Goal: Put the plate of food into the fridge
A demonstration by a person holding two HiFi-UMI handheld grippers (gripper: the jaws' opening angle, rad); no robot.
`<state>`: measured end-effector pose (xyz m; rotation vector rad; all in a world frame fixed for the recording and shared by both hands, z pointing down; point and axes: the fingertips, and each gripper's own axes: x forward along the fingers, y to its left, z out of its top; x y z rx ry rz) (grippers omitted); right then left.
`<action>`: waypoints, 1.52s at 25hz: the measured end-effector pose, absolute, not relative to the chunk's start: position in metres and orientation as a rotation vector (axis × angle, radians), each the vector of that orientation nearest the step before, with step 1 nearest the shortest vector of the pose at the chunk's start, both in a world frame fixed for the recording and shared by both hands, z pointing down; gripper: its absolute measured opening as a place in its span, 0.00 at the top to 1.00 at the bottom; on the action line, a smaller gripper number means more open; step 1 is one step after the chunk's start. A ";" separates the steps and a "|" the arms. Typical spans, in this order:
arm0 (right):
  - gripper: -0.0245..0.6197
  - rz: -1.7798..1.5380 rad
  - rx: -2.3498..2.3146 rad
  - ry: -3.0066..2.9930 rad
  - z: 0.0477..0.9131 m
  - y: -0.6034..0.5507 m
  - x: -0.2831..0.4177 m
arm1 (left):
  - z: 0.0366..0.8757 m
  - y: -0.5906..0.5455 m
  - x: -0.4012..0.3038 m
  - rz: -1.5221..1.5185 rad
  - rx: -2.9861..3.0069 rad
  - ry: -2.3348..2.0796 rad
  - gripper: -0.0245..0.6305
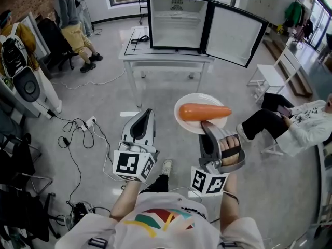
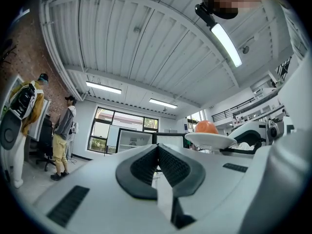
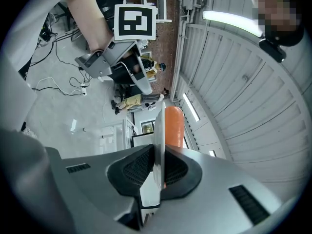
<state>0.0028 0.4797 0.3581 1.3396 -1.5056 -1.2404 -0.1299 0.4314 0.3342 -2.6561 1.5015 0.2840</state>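
Observation:
A white plate (image 1: 191, 124) with an orange carrot (image 1: 204, 111) on it hangs in the air, held level by its near rim in my right gripper (image 1: 208, 126). In the right gripper view the jaws pinch the plate's edge (image 3: 158, 145), with the carrot (image 3: 173, 126) on one side. My left gripper (image 1: 146, 115) is to the left of the plate, shut and empty; its pads (image 2: 168, 162) meet. From there the plate (image 2: 210, 140) and carrot (image 2: 205, 126) show at the right. The small fridge (image 1: 176, 22) stands ahead on a white table (image 1: 135, 53), its door (image 1: 236, 34) swung open to the right.
A seated person (image 1: 290, 123) is at the right beside a white chair (image 1: 270, 74). Another person (image 1: 70, 22) stands at the far left. Cables and a power strip (image 1: 85, 123) lie on the floor at the left. Equipment (image 1: 26, 82) lines the left wall.

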 end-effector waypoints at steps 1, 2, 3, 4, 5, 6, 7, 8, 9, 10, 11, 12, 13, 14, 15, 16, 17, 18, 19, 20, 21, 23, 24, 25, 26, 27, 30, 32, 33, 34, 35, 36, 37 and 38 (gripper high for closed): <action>0.92 -1.239 1.337 -1.507 0.358 0.473 0.002 | 0.333 0.424 -0.130 0.288 -2.656 1.501 0.95; 0.92 -1.237 1.333 -1.507 0.358 0.463 0.002 | 0.332 0.414 -0.130 0.289 -2.657 1.502 0.95; 0.92 -1.237 1.329 -1.506 0.357 0.450 0.002 | 0.331 0.401 -0.130 0.288 -2.656 1.502 0.95; 0.92 -1.237 1.326 -1.504 0.356 0.435 0.003 | 0.329 0.386 -0.130 0.288 -2.655 1.502 0.95; 0.92 -1.236 1.325 -1.503 0.356 0.422 0.003 | 0.328 0.372 -0.130 0.289 -2.653 1.503 0.95; 0.92 -1.235 1.324 -1.504 0.355 0.410 0.003 | 0.328 0.360 -0.131 0.294 -2.653 1.506 0.95; 0.92 -1.233 1.323 -1.505 0.354 0.399 0.003 | 0.327 0.348 -0.133 0.302 -2.654 1.510 0.95; 0.92 -1.230 1.323 -1.506 0.354 0.390 0.003 | 0.327 0.337 -0.134 0.310 -2.657 1.515 0.95; 0.92 -1.227 1.322 -1.506 0.354 0.381 0.003 | 0.327 0.326 -0.135 0.314 -2.661 1.519 0.95; 0.92 -1.225 1.321 -1.504 0.353 0.371 0.003 | 0.327 0.316 -0.135 0.313 -2.664 1.521 0.95; 0.92 -1.222 1.319 -1.500 0.353 0.362 0.003 | 0.327 0.306 -0.135 0.311 -2.666 1.520 0.95; 0.92 -1.219 1.318 -1.498 0.352 0.351 0.004 | 0.326 0.295 -0.134 0.309 -2.669 1.518 0.95; 0.92 -1.215 1.317 -1.496 0.351 0.341 0.004 | 0.325 0.285 -0.134 0.307 -2.670 1.516 0.95; 0.92 -1.212 1.316 -1.497 0.351 0.330 0.004 | 0.324 0.275 -0.134 0.306 -2.671 1.514 0.95; 0.92 -1.210 1.315 -1.498 0.350 0.319 0.003 | 0.324 0.264 -0.134 0.303 -2.671 1.512 0.95; 0.92 -1.209 1.313 -1.499 0.350 0.309 0.003 | 0.323 0.253 -0.134 0.300 -2.671 1.510 0.95; 0.92 -1.210 1.310 -1.499 0.350 0.298 0.002 | 0.322 0.243 -0.134 0.296 -2.669 1.509 0.95; 0.92 -1.211 1.308 -1.499 0.350 0.287 0.002 | 0.321 0.232 -0.134 0.293 -2.668 1.508 0.95; 0.92 -1.213 1.307 -1.497 0.350 0.275 0.001 | 0.321 0.221 -0.135 0.293 -2.666 1.507 0.95; 0.92 -1.215 1.308 -1.495 0.350 0.264 0.001 | 0.320 0.210 -0.135 0.296 -2.665 1.506 0.95; 0.92 -1.217 1.309 -1.494 0.349 0.253 0.000 | 0.320 0.200 -0.136 0.298 -2.663 1.504 0.95; 0.92 -1.217 1.315 -1.494 0.349 0.235 -0.001 | 0.319 0.182 -0.137 0.293 -2.664 1.494 0.95; 0.92 -1.214 1.317 -1.494 0.350 0.227 -0.002 | 0.320 0.174 -0.137 0.288 -2.668 1.487 0.95; 0.92 -1.210 1.319 -1.494 0.351 0.221 -0.002 | 0.320 0.168 -0.137 0.283 -2.672 1.480 0.95; 0.92 -1.205 1.321 -1.493 0.352 0.215 -0.002 | 0.321 0.162 -0.137 0.280 -2.675 1.475 0.95; 0.92 -1.198 1.323 -1.493 0.353 0.209 -0.002 | 0.321 0.156 -0.137 0.277 -2.677 1.472 0.95; 0.92 -1.172 1.318 -1.494 0.359 0.198 0.000 | 0.326 0.144 -0.138 0.272 -2.686 1.477 0.95; 0.92 -1.163 1.311 -1.494 0.362 0.192 0.001 | 0.327 0.138 -0.138 0.274 -2.691 1.480 0.95; 0.92 -1.162 1.306 -1.495 0.362 0.188 0.001 | 0.327 0.135 -0.139 0.275 -2.691 1.481 0.95; 0.92 -1.163 1.302 -1.497 0.362 0.185 0.000 | 0.326 0.131 -0.139 0.278 -2.691 1.485 0.95; 0.92 -1.165 1.297 -1.500 0.362 0.181 0.000 | 0.326 0.127 -0.140 0.282 -2.691 1.491 0.95; 0.92 -1.168 1.291 -1.503 0.362 0.177 -0.001 | 0.326 0.123 -0.139 0.285 -2.691 1.496 0.95; 0.92 -1.173 1.286 -1.506 0.361 0.172 0.000 | 0.326 0.119 -0.138 0.289 -2.691 1.499 0.95; 0.92 -1.178 1.281 -1.509 0.361 0.167 0.001 | 0.326 0.115 -0.136 0.293 -2.689 1.501 0.95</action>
